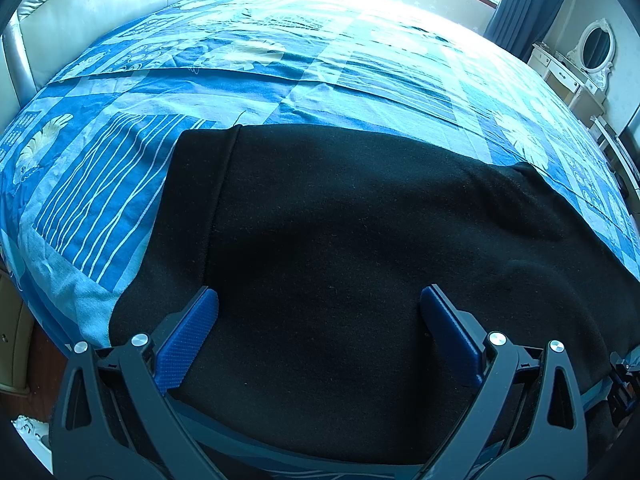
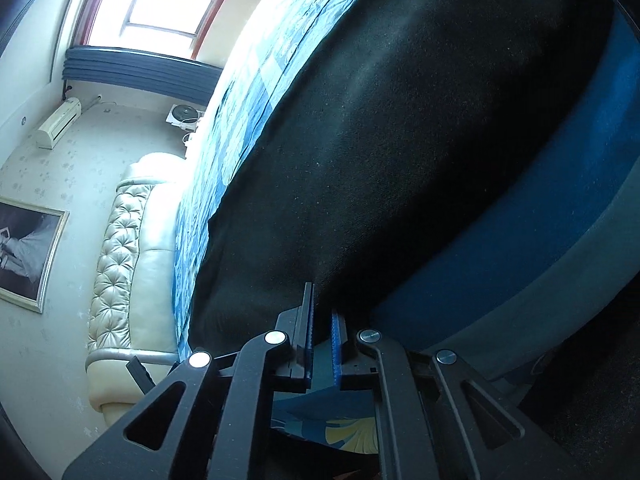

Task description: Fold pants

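Black pants [image 1: 340, 248] lie spread on the blue patterned bed sheet [image 1: 200, 80], with a folded edge along their left side. My left gripper [image 1: 318, 300] is open, its blue fingers wide apart just above the near part of the pants, holding nothing. In the right wrist view, rolled sideways, my right gripper [image 2: 322, 308] is closed on the near edge of the black pants [image 2: 380, 140], with the cloth pinched between its blue pads [image 2: 337, 344].
A cream padded headboard [image 1: 100, 12] stands at the far left of the bed. A white dresser with an oval mirror [image 1: 592, 56] is at the right. Windows with blue curtains [image 1: 516, 8] are behind. The bed's near edge [image 2: 500, 280] runs beside the right gripper.
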Available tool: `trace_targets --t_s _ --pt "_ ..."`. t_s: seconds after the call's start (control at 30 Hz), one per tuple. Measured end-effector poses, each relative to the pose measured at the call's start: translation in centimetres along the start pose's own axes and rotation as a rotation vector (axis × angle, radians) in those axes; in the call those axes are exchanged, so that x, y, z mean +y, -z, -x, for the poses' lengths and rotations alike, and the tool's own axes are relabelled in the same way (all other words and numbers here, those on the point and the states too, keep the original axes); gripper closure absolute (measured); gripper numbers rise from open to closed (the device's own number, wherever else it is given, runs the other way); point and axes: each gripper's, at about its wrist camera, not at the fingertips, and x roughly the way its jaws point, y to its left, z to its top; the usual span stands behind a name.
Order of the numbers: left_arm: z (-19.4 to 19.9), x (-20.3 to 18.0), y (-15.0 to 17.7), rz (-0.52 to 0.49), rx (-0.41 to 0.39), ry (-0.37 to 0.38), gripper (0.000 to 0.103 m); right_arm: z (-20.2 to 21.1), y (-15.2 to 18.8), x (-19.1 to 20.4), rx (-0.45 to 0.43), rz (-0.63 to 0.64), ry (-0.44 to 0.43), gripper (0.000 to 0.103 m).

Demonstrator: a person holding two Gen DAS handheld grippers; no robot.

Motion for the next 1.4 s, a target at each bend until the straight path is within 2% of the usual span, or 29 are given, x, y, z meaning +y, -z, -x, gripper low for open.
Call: trace_targets --t_s 0.23,0.3,0.37,0.4,0.5,0.57,0.63,0.67,0.73,0.8,0.9,1.0,1.13,1.23,1.33,1.4 --pt "0.1 0.0 0.1 -0.002 0.001 0.002 0.002 1.1 -0.4 -1.3 0.032 -0.07 -0.04 0.094" --pt "0.1 -0.1 0.1 -0.004 0.0 0.001 0.002 2.2 -0.6 -1.3 0.044 -0.054 -0.017 0.093" --pt "0.1 -0.2 0.1 -0.007 -0.001 0.001 0.002 3.8 -1.0 -1.1 0.048 -0.015 0.022 0.08" --pt "0.1 -0.2 0.2 -0.008 -0.001 0.0 0.002 4.7 -1.3 -0.9 0.035 0.008 0.027 0.078" --pt "0.1 -0.2 0.1 -0.011 0.001 0.004 0.002 9.6 -3.6 -0.9 -0.073 0.089 0.034 0.07" --pt "0.1 -0.2 0.1 -0.015 0.003 0.008 0.002 14.0 -6.1 -1.3 -0.193 0.136 0.061 0.05" --pt "0.1 -0.2 0.1 -0.019 0.003 0.009 0.002 18.2 -9.1 -2.3 -0.3 0.16 0.065 0.039" --pt "0.1 -0.2 0.1 -0.021 0.002 0.008 0.002 20.0 -10.8 -3.3 -0.332 0.16 0.068 0.037" --pt "0.1 -0.3 0.1 -0.027 0.001 0.006 0.002 23.1 -14.1 -5.2 -0.406 0.174 0.15 0.037" --pt "0.0 -0.3 0.0 -0.036 0.002 0.005 0.002 25.0 -17.4 -8.0 -0.42 0.16 0.221 0.037" --pt "-0.1 -0.3 -0.1 -0.044 0.006 0.009 0.002 26.3 -21.1 -12.5 -0.412 0.056 0.253 0.037" --pt "-0.1 -0.3 -0.1 -0.041 0.007 0.012 0.002 25.9 -23.2 -16.1 -0.365 -0.024 0.227 0.037" --pt "-0.1 -0.4 -0.1 -0.042 0.008 0.002 0.002 23.3 -24.1 -17.1 -0.302 -0.031 0.263 0.037" --pt "-0.2 -0.4 -0.2 -0.04 0.017 0.001 0.002 22.4 -24.2 -17.0 -0.299 -0.032 0.196 0.026" --pt "-0.2 -0.3 -0.2 -0.042 0.02 0.001 0.002 21.2 -24.3 -16.6 -0.235 -0.014 0.128 0.026" --pt "-0.2 -0.3 -0.3 -0.041 0.019 0.0 0.002 20.1 -23.9 -15.6 -0.182 0.038 0.128 0.028"
